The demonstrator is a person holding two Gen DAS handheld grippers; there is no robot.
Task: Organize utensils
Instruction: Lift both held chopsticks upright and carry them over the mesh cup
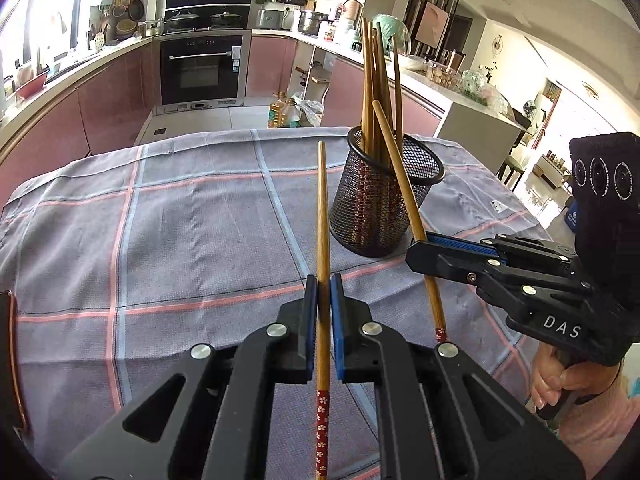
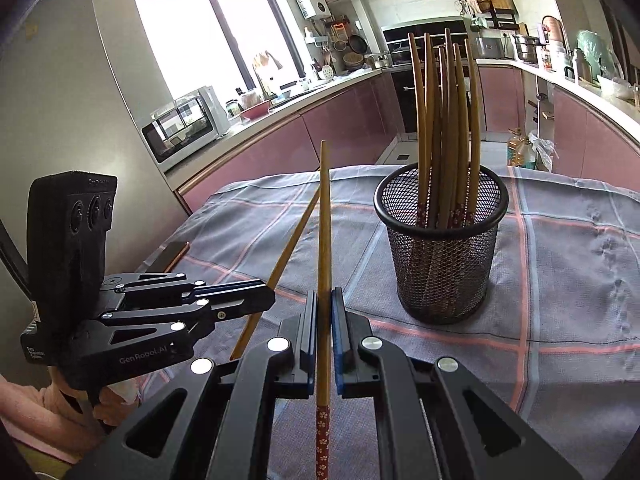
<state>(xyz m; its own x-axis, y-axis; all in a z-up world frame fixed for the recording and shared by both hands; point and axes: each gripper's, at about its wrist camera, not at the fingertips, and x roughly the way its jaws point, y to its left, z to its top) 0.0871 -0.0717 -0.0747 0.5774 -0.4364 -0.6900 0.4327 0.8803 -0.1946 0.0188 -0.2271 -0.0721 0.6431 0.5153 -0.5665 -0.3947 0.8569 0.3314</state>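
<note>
Over a checked tablecloth [image 1: 180,216] in a pink-cabinet kitchen, each tool [image 1: 324,292] [image 2: 324,308] is clenched on a chopstick [image 1: 323,240] [image 2: 324,240].

Chopstick [image 1: 323,432] patterned end cut off by bottom edge; holder [image 1: 390,208] mesh obscures chopstick bases.

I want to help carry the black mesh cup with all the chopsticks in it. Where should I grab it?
Grab the mesh cup around its round side wall, low down, coming in level from a side. It stands upright on the checked cloth, and the chopsticks stick up tall out of its open top, so reaching from above would probably bump them.
</note>
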